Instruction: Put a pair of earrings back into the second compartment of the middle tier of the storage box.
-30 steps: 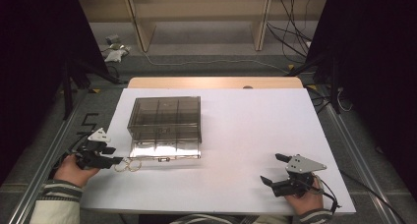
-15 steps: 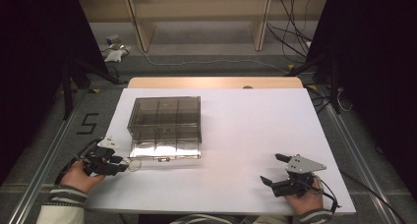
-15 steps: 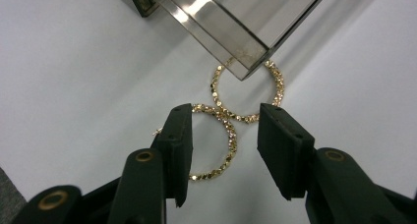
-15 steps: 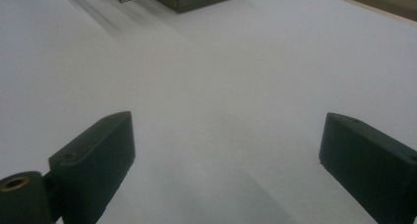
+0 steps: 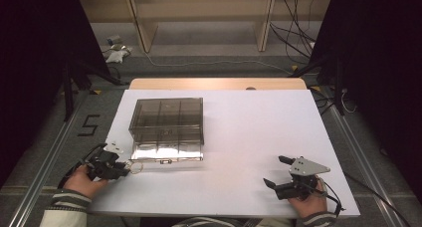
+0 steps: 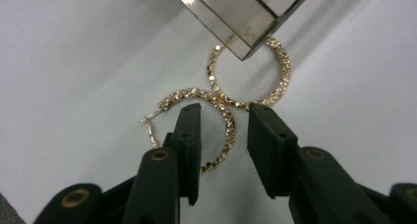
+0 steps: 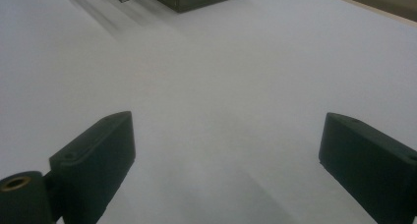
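Left tongs (image 6: pixel 220 130) spread, jaws straddling the rim of the near gold hoop earring (image 6: pixel 194 128) (not pinched). Second hoop (image 6: pixel 251 71) at 1 o'clock, overlapping it, under the smoky box (image 5: pixel 167 127) corner. Right tongs (image 5: pixel 275 172) spread over bare white surface (image 5: pixel 249 137).

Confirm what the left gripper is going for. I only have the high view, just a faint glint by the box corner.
Observer: Two gold hoop earrings, studded, overlapping on the white table.
Operator: Jaws on one yet?
Observer: No. The left gripper is open, straddling the nearer hoop's rim.
Operator: Is the box in the way?
Observer: The smoky box has its corner over the farther hoop.
Operator: Right side?
Observer: Right gripper open wide over bare table.
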Action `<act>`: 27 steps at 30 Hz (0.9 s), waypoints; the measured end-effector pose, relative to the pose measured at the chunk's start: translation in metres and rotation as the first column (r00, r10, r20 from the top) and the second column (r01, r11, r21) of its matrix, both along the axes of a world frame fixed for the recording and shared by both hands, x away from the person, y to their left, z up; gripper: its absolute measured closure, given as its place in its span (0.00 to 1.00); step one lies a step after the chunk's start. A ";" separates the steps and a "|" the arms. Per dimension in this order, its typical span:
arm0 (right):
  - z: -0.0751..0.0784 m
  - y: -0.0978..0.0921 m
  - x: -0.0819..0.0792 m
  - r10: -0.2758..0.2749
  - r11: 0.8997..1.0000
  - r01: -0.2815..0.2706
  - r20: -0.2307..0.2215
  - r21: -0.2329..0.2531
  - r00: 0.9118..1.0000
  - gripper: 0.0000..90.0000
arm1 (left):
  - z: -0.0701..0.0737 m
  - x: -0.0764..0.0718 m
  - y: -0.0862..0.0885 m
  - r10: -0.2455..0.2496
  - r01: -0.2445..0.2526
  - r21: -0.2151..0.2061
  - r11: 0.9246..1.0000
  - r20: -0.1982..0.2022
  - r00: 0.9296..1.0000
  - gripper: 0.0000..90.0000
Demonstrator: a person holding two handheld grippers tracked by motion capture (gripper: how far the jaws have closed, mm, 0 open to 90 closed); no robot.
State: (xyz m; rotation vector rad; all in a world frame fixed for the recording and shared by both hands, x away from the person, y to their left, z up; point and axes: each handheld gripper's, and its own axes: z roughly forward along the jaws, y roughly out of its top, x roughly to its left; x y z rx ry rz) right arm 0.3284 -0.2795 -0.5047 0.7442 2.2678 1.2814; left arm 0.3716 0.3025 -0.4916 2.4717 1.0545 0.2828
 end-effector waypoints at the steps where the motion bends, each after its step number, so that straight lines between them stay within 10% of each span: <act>1: 0.000 0.000 0.000 -0.001 1.000 0.001 -0.001 0.000 1.000 0.09 | 0.000 0.000 -0.001 -0.001 0.001 0.003 1.000 -0.001 1.000 0.76; 27: 0.000 0.000 0.000 -0.001 1.000 0.001 -0.002 -0.004 1.000 0.09 | 0.002 0.003 -0.006 0.014 -0.014 0.030 0.999 -0.031 0.999 0.96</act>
